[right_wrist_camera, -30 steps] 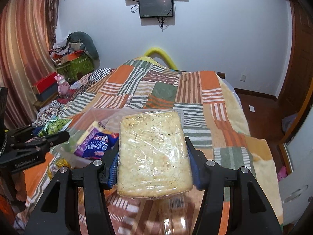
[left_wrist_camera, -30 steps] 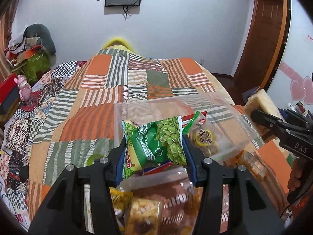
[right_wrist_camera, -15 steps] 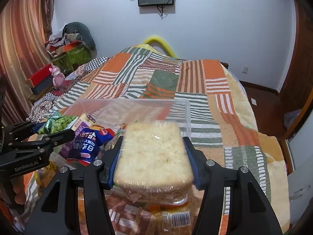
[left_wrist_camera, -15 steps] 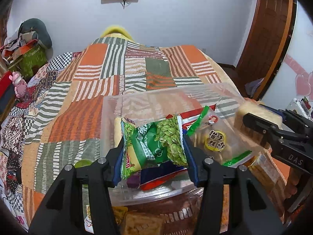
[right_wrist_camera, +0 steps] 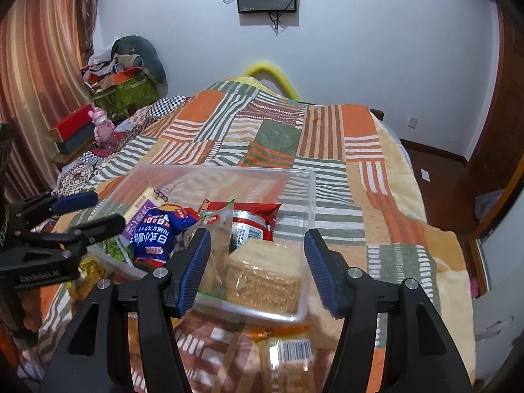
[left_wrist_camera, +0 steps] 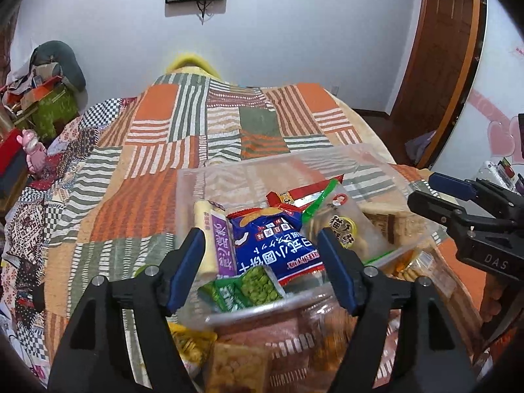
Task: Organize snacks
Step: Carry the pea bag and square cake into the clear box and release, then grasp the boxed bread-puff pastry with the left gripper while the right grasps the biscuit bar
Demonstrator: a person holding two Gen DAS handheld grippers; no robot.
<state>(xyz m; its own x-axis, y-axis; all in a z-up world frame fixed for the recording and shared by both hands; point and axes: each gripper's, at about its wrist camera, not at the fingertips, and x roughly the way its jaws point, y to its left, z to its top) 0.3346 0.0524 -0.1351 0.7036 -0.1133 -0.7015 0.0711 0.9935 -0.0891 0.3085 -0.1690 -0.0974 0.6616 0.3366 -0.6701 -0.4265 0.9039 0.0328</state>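
A clear plastic bin (left_wrist_camera: 386,170) stands on the patchwork quilt and holds several snack packs. My left gripper (left_wrist_camera: 260,239) hovers over its near left side with its jaws opening. The green pea packet (left_wrist_camera: 249,286) lies loose below them against the near wall, next to a blue packet (left_wrist_camera: 275,245). Over the bin's near right corner, my right gripper (right_wrist_camera: 258,235) is also opening its jaws. The wrapped cracker block (right_wrist_camera: 265,275) rests in the bin (right_wrist_camera: 308,196) between the pads without touching them. Each gripper shows in the other's view: the right gripper (left_wrist_camera: 422,190) and the left gripper (right_wrist_camera: 108,208).
Loose snack packs lie on the quilt in front of the bin: a biscuit pack (left_wrist_camera: 235,370), a yellow packet (left_wrist_camera: 193,344) and a barcoded pack (right_wrist_camera: 291,357). The bed's far half (right_wrist_camera: 327,131) is bare quilt. A pink toy (right_wrist_camera: 103,126) and boxes sit at the left.
The left gripper let go of the green pea packet, which dropped into the bin. The right gripper lowered the cracker block into the bin and released it. Both sets of jaws widened.
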